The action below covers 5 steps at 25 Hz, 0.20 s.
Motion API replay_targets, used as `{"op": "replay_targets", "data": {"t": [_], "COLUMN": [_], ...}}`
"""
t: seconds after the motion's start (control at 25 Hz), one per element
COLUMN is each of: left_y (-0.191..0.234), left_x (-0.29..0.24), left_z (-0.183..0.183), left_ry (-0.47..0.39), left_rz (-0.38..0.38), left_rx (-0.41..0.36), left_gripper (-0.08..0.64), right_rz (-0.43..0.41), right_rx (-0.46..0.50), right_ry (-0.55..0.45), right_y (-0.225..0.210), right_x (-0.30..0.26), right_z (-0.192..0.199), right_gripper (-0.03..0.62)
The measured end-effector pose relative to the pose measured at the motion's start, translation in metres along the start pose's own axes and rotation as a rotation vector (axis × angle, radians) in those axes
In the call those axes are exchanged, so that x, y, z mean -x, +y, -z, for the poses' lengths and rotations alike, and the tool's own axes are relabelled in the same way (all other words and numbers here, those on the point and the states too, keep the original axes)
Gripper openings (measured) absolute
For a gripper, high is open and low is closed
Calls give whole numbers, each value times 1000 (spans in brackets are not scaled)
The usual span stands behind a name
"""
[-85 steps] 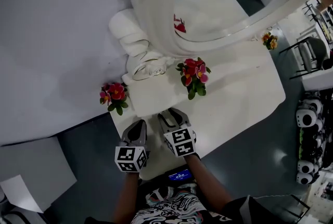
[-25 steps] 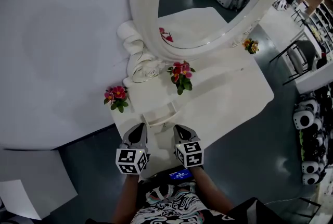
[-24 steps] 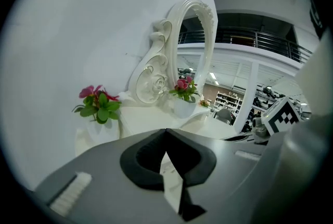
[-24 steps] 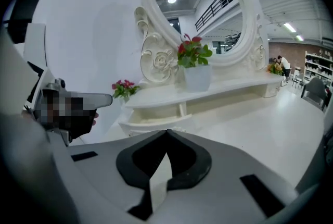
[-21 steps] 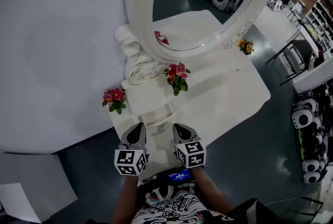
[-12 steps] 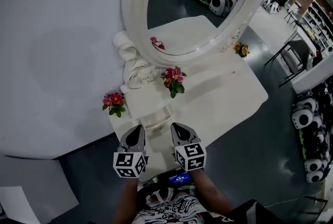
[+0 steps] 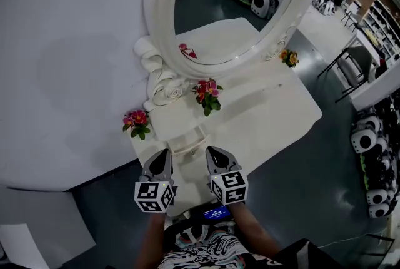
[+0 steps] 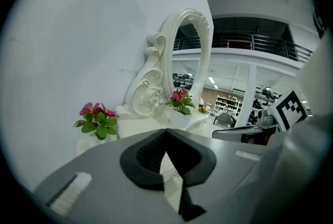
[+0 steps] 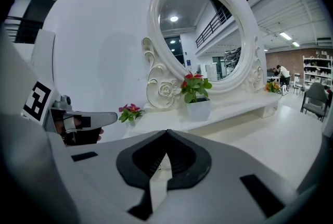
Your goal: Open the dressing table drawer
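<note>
Drawer position relative to the two grippers

Drawer (image 7: 187,139) sits in the low raised tier at the near left end of the dressing table (image 7: 275,117), forward of the mirror (image 7: 231,5) and between the two nearer flower pots (image 7: 206,94) (image 7: 136,122). In the head view its top shows as an open tray, so it appears to stand pulled out toward the person; how far it can still travel cannot be told.

The left gripper (image 7: 162,155) and the right gripper (image 7: 212,154) hang just short of the table's near edge, one on each side of the drawer's front. The drawer lies straight ahead of the gap between them, close to both tips but touching neither. Neither gripper is clearly the nearer.

The drawer's long axis runs across the person's line of reach, parallel to the table's front edge. Its travel runs toward the person.

Both gripper views show the jaws closed tip to tip with nothing between them. Each gripper is empty.

Any further pull probably requires one gripper to open, move forward to the drawer front and draw back along the line of travel.
</note>
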State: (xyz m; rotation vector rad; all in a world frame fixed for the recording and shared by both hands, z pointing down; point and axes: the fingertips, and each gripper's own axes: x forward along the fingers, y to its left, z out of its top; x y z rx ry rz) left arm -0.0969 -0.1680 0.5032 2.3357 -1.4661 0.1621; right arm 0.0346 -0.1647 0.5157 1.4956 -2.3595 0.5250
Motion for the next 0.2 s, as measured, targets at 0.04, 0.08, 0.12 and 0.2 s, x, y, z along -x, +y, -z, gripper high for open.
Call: {"op": "replay_targets", "data": {"t": [0.04, 0.08, 0.12, 0.2], "left_y": [0, 0, 0, 1], "left_x": [0, 0, 0, -1], "left_z": [0, 0, 0, 1], "left_ry": [1, 2, 3, 4], "left_rz": [1, 1, 2, 4], "left_rx": [-1, -1, 0, 1], "left_gripper": [2, 2, 2, 2], "right_rz": [-1, -4, -9, -21], "right_rx": [-1, -2, -2, -4], "right_ry": [-2, -4, -8, -16], "right_y": [0, 0, 1, 3], "right_x": [0, 0, 0, 0], "right_z": [-1, -1, -2, -3], "right_gripper": [0, 0, 2, 1]}}
